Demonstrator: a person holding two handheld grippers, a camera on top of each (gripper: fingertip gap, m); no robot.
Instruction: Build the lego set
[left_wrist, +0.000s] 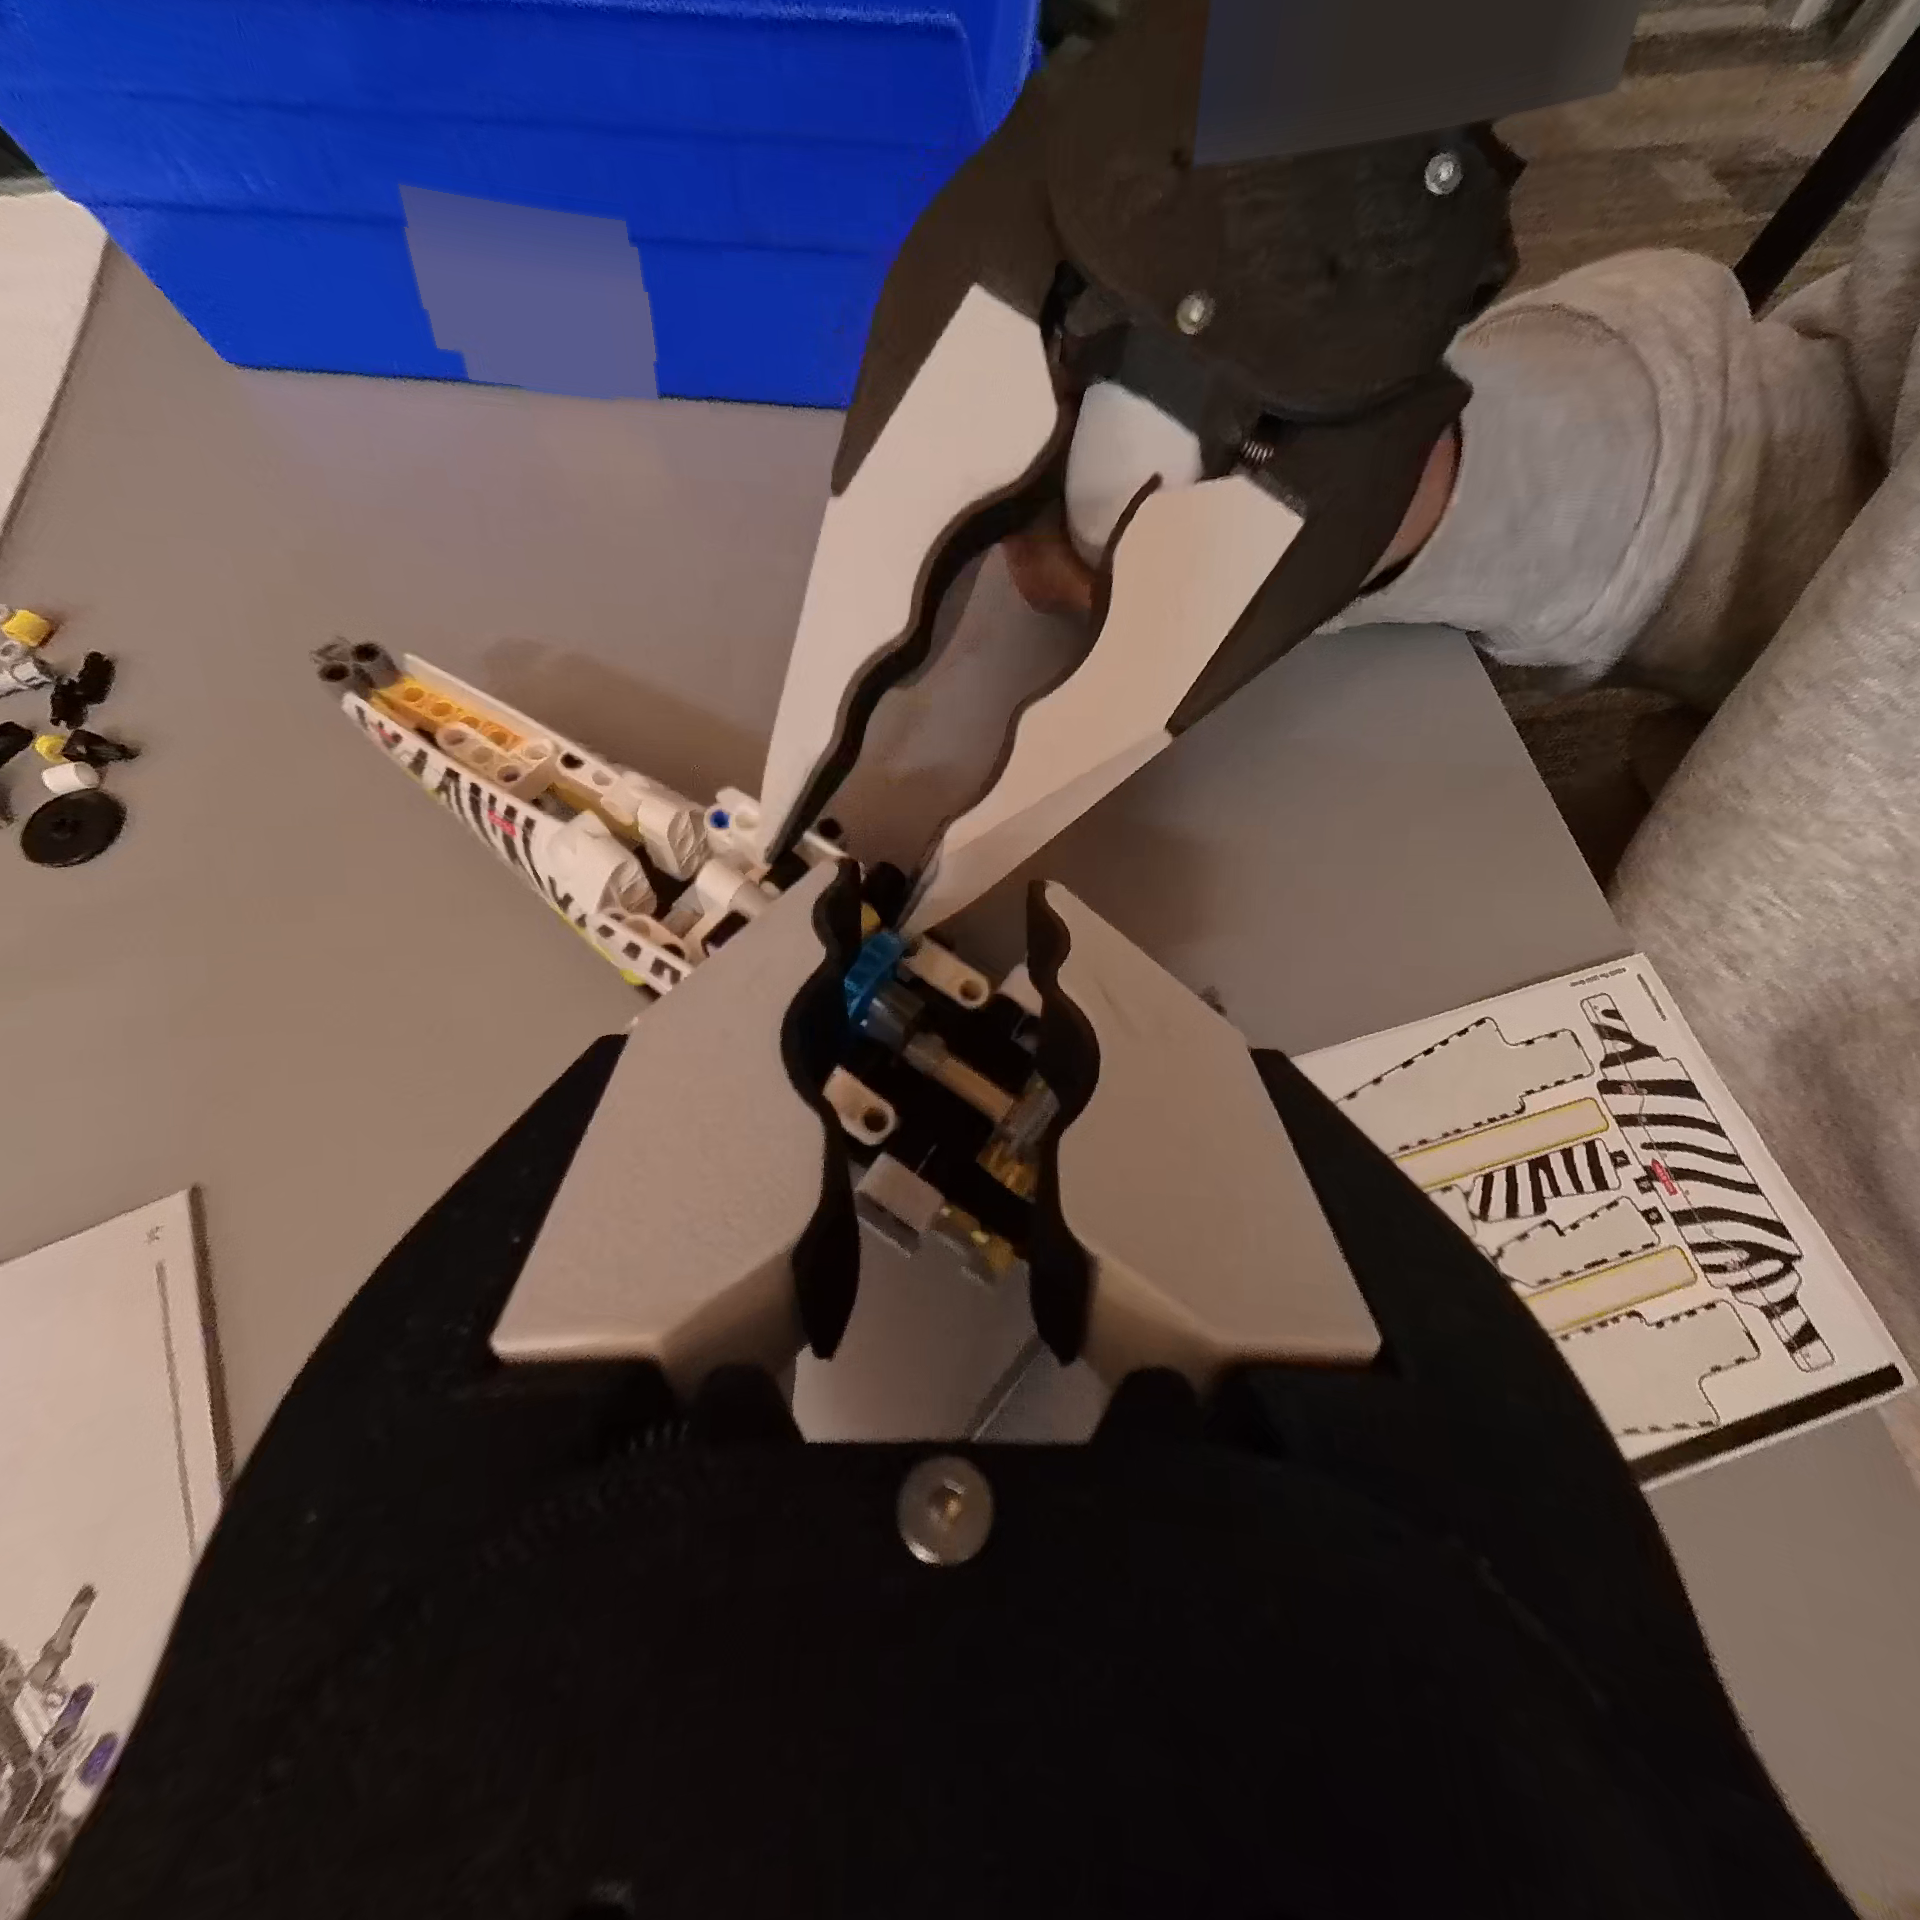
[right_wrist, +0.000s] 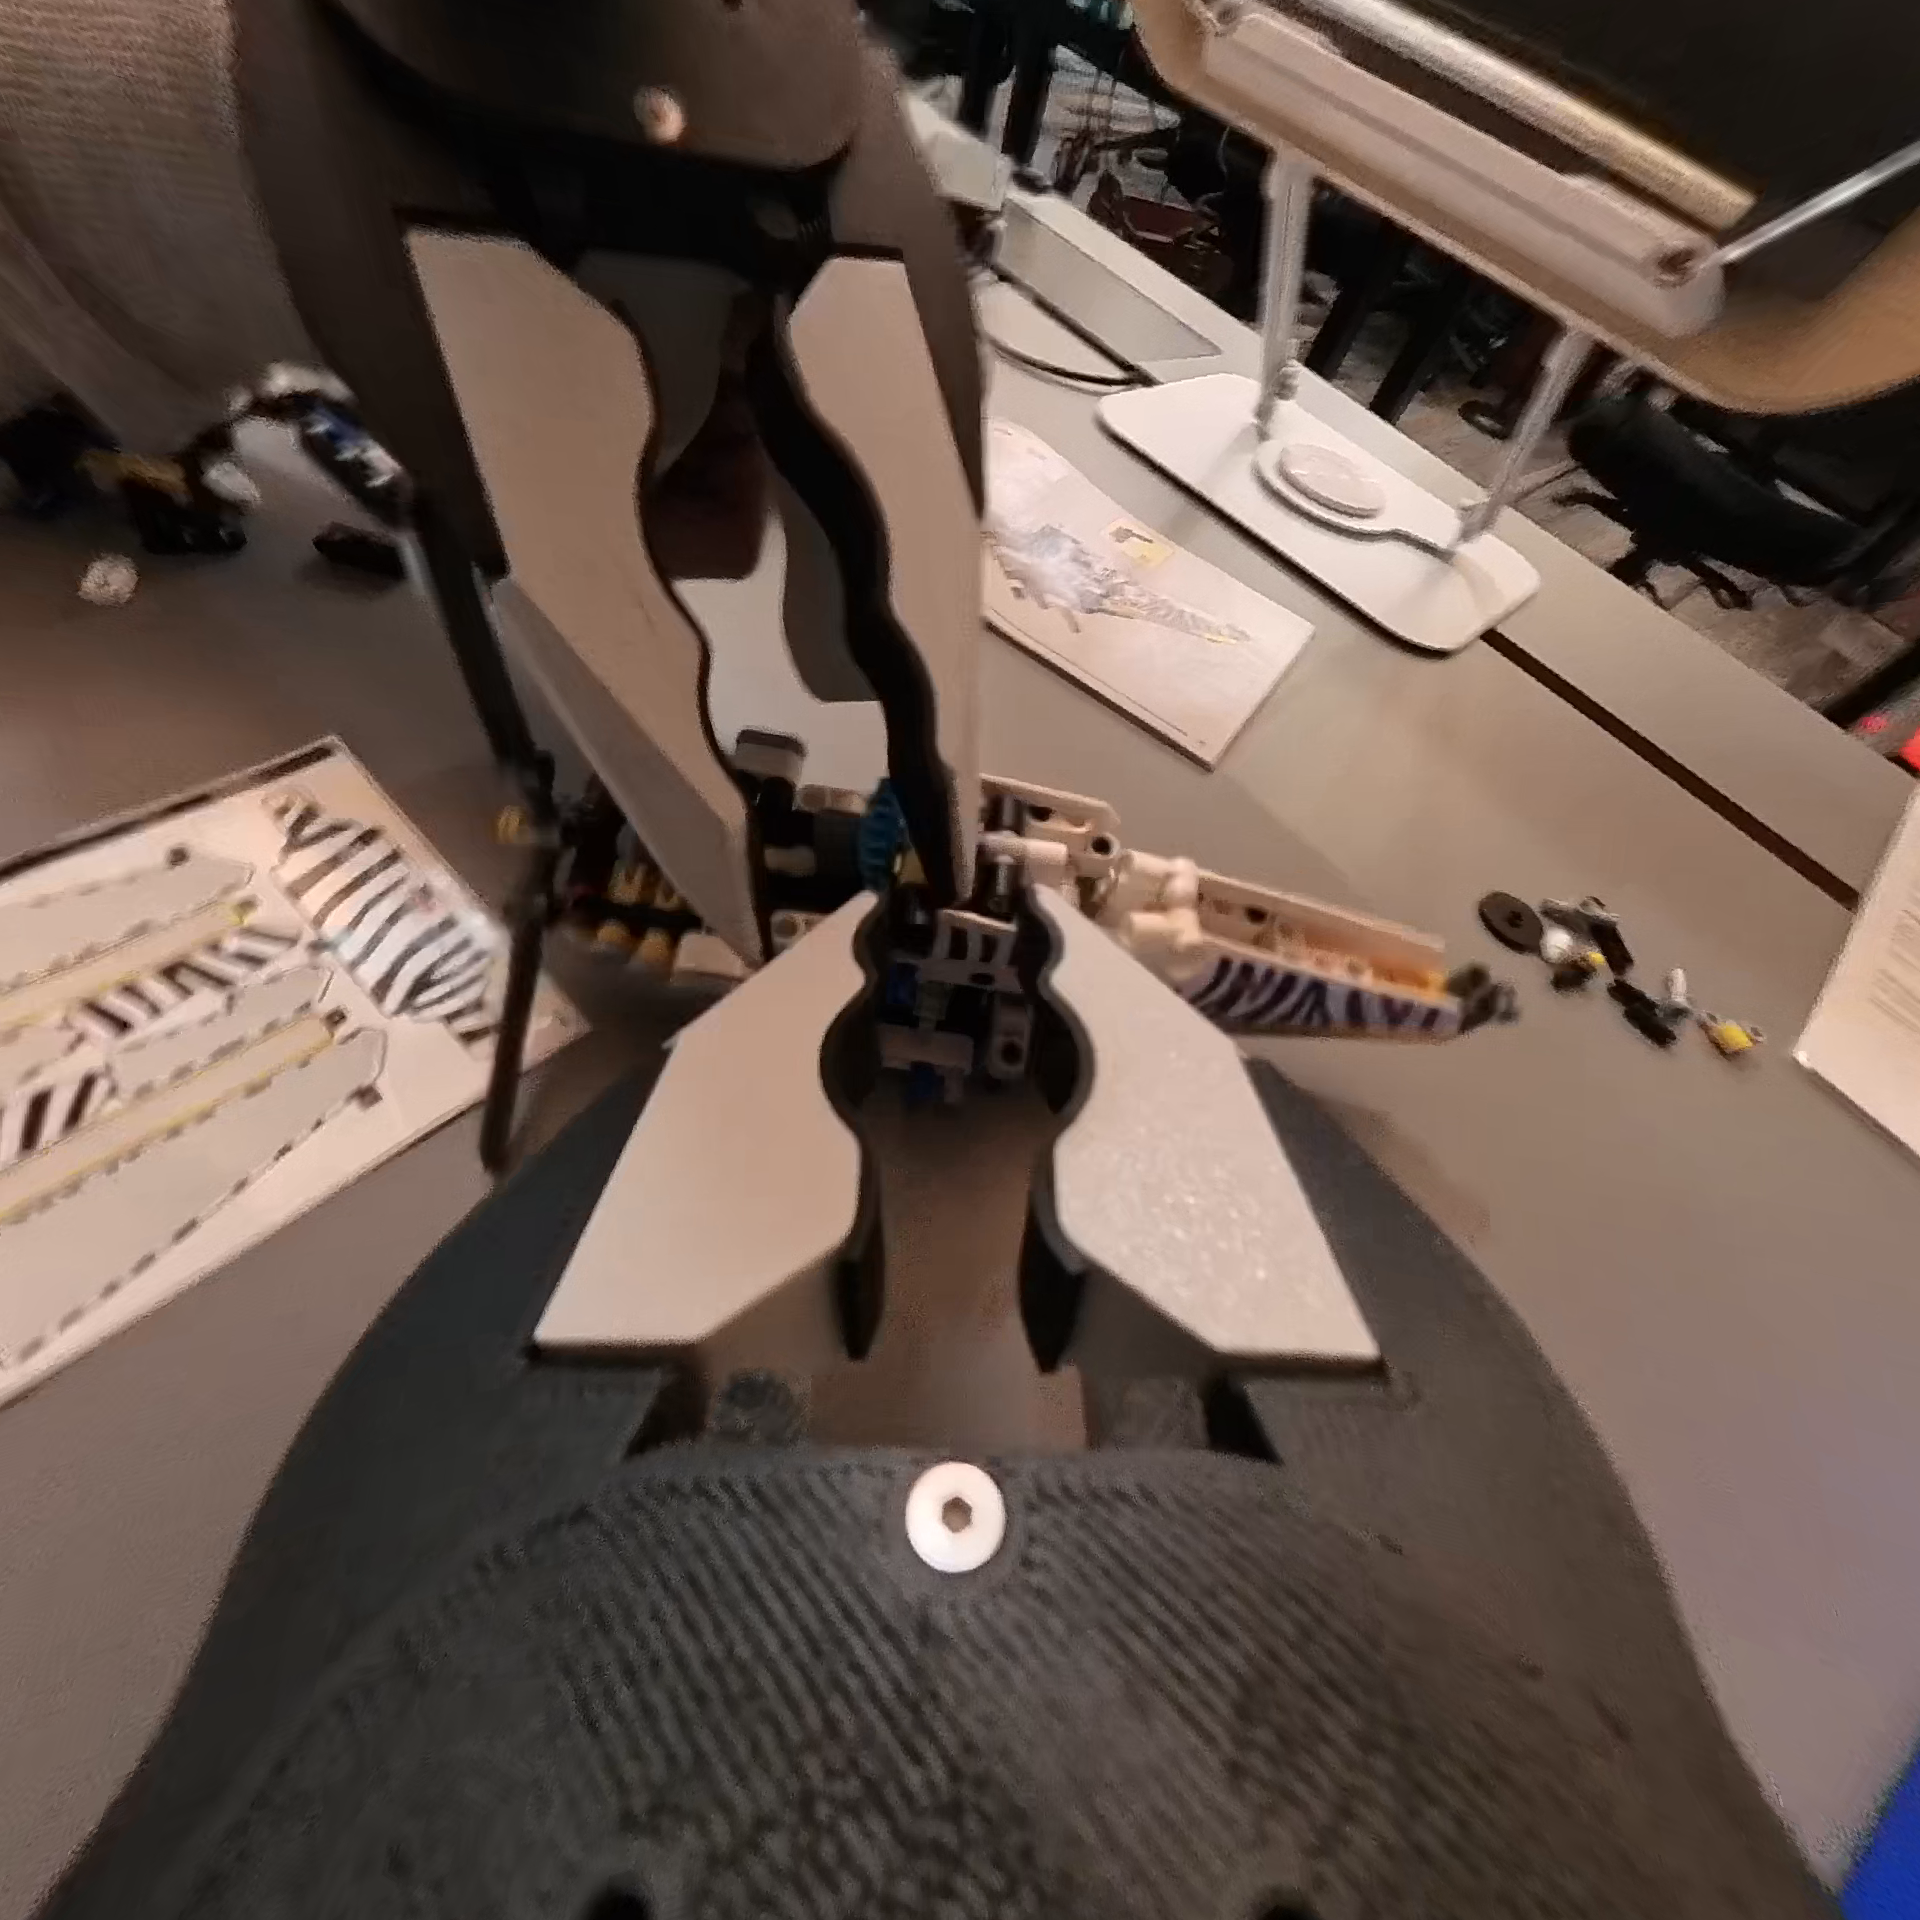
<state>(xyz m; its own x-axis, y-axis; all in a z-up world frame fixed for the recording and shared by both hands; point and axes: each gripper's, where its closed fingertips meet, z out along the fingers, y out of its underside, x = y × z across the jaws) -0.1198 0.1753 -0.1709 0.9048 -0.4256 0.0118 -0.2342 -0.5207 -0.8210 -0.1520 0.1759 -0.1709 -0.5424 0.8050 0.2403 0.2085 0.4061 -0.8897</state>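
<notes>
The lego model (left_wrist: 935, 1101) is a black chassis with a blue gear (left_wrist: 873, 977) and a long white, zebra-striped nose (left_wrist: 499, 769) that rests on the grey table. My left gripper (left_wrist: 940, 904) is shut on the black chassis, one finger on each side. My right gripper (left_wrist: 844, 883) comes in from above and grips the model just beyond the gear. In the right wrist view my right gripper (right_wrist: 951, 914) is shut on the grey and black middle section (right_wrist: 961, 987). The left gripper (right_wrist: 857, 920) reaches down opposite it. The striped nose (right_wrist: 1320, 977) points right.
A blue bin (left_wrist: 520, 156) stands at the back. A zebra sticker sheet (left_wrist: 1610, 1195) lies near the table's right edge. An instruction booklet (left_wrist: 94, 1455) lies front left. Loose small parts (left_wrist: 62, 748) lie at the left. A white stand base (right_wrist: 1330, 499) is beyond the booklet (right_wrist: 1132, 623). Only a small space, under 4 cm, lies between the two pairs of fingers.
</notes>
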